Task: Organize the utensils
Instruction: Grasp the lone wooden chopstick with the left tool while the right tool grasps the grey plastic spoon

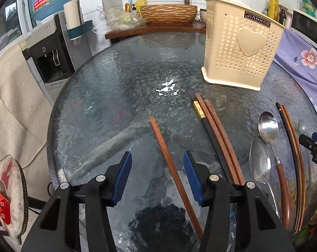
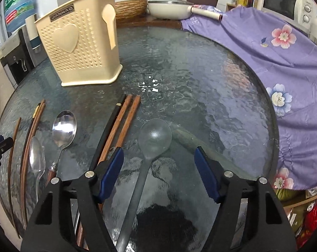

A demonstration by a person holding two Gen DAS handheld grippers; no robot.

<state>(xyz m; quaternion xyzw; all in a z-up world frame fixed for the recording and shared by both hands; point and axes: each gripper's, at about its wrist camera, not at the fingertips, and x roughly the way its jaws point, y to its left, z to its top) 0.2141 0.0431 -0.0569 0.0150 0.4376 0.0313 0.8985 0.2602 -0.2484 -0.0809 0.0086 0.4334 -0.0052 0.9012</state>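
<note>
A cream utensil holder (image 1: 240,48) with a heart stands at the back of the round glass table (image 1: 116,79); it also shows in the right wrist view (image 2: 78,46). My left gripper (image 1: 157,157) is open above a single brown chopstick (image 1: 171,168), which lies between its fingers. To its right lie several chopsticks (image 1: 219,138), two metal spoons (image 1: 267,130) and another chopstick pair (image 1: 293,151). My right gripper (image 2: 159,154) is open over a translucent grey ladle (image 2: 154,138), its handle running between the fingers. Chopsticks (image 2: 120,130) and spoons (image 2: 64,128) lie to its left.
A purple flowered cloth (image 2: 274,67) covers the table's right side. A water dispenser (image 1: 51,52) stands left of the table. A wooden basin (image 1: 169,13), a pan (image 2: 169,9) and a microwave (image 2: 284,2) sit behind. The right gripper's tip (image 1: 314,147) shows at the left view's right edge.
</note>
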